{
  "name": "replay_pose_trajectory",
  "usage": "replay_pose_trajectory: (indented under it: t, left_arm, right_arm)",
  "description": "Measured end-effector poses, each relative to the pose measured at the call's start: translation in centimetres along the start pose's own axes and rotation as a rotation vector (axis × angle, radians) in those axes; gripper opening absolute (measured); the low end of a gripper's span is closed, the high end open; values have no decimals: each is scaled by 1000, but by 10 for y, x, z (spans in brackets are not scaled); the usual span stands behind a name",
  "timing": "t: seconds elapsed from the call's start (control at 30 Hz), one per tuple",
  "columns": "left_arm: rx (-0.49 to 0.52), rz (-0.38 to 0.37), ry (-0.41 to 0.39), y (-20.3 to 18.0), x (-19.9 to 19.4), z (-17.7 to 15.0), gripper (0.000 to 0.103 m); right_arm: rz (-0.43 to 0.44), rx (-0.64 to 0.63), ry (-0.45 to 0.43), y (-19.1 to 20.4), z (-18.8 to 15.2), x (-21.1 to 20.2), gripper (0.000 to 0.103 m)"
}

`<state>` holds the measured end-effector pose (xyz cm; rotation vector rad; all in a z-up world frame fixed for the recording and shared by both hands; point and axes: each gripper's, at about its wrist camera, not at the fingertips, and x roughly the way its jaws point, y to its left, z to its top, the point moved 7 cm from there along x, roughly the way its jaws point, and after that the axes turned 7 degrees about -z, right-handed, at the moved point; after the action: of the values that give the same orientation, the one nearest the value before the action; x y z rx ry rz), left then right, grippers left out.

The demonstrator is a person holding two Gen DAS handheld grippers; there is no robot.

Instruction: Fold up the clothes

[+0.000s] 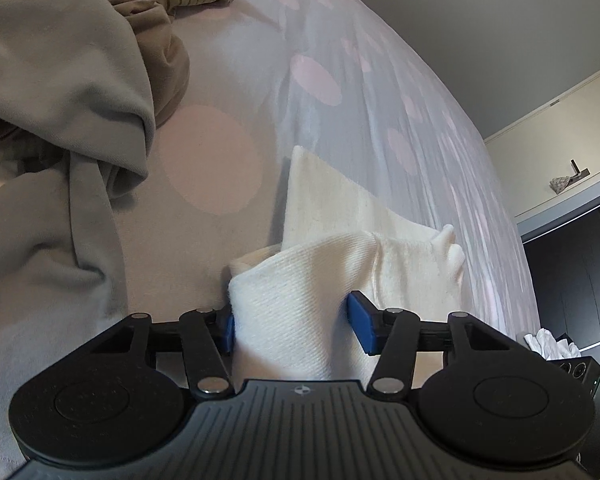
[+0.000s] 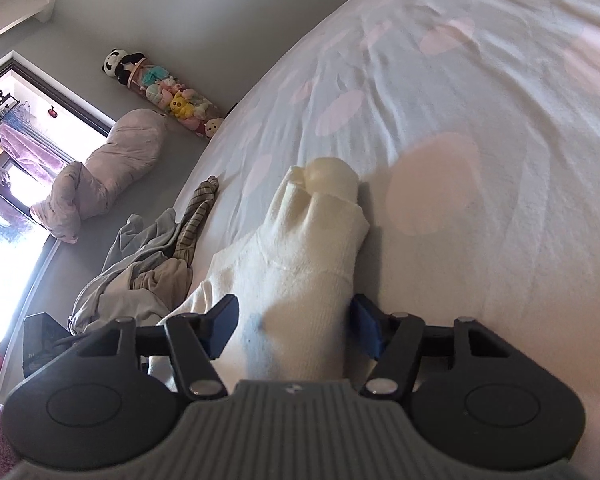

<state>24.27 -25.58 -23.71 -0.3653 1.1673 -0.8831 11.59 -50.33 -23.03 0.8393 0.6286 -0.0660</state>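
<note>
A white knitted garment (image 1: 332, 240) lies folded on the bed sheet (image 1: 204, 208). My left gripper (image 1: 294, 326) has its blue pads (image 1: 362, 326) wide apart with a bunched fold of the white garment between them. In the right wrist view the same white garment (image 2: 312, 232) runs forward from my right gripper (image 2: 292, 326), whose blue pads (image 2: 224, 326) also stand wide apart on either side of the cloth. Whether the pads press on the fabric is unclear in both views.
A heap of grey, beige and striped clothes (image 1: 60, 100) lies on the bed to the left, and shows in the right wrist view (image 2: 140, 264). The bed edge, a dark cabinet (image 1: 572, 280), a bundled duvet (image 2: 104, 172) on the floor and soft toys (image 2: 168, 92) lie beyond.
</note>
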Motion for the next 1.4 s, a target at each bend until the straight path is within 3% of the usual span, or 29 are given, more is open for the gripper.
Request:
replay_pose_trajectory:
  t: [0.27,0.57,0.8,1.03,1.4]
  left_arm:
    - [72,40,-16,-10,0,-2,30]
    - [132,14,-52,-25,-11,-1,21]
    - [185,-2,-94,-41,-26,-2,19]
    - [271,-15,-209,-79,-72,-5,18]
    - [405,-103,-264,-190,-100,-20,18]
  right_arm:
    - [-44,-69,-1,3,-3,10,35]
    - [-138,-83,-4,20,2,1,22]
    - [-168,-144,-27,54,6,-20,19]
    - [-136,-222,-121,93,7,-65,18]
    - [-62,-214,-294,107,26,-165,17]
